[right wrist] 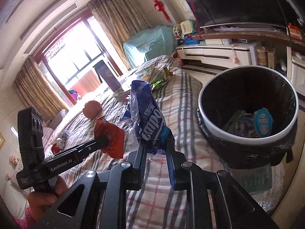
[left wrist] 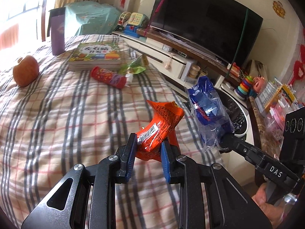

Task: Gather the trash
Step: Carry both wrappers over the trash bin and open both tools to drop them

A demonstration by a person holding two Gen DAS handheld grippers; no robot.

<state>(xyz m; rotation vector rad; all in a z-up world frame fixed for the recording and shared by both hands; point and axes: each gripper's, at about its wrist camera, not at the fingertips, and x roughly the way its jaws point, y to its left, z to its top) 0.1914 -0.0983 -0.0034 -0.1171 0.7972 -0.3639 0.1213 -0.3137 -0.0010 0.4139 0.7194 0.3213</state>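
Observation:
My left gripper (left wrist: 148, 143) is shut on an orange snack wrapper (left wrist: 162, 122) and holds it above the plaid bed; the wrapper also shows in the right wrist view (right wrist: 110, 133). My right gripper (right wrist: 154, 143) is shut on a blue plastic tissue wrapper (right wrist: 148, 112), which also shows in the left wrist view (left wrist: 207, 110). A round bin (right wrist: 213, 126) with a black liner stands beside the bed at the right, with some trash inside. A red snack tube (left wrist: 108, 77) and a green wrapper (left wrist: 135, 66) lie farther up the bed.
A book stack (left wrist: 95, 57), an apple (left wrist: 25, 70) and a purple box (left wrist: 57, 32) rest on the bed (left wrist: 57, 124). A TV (left wrist: 205, 19) on a low cabinet (left wrist: 167, 55) with toys runs along the right wall.

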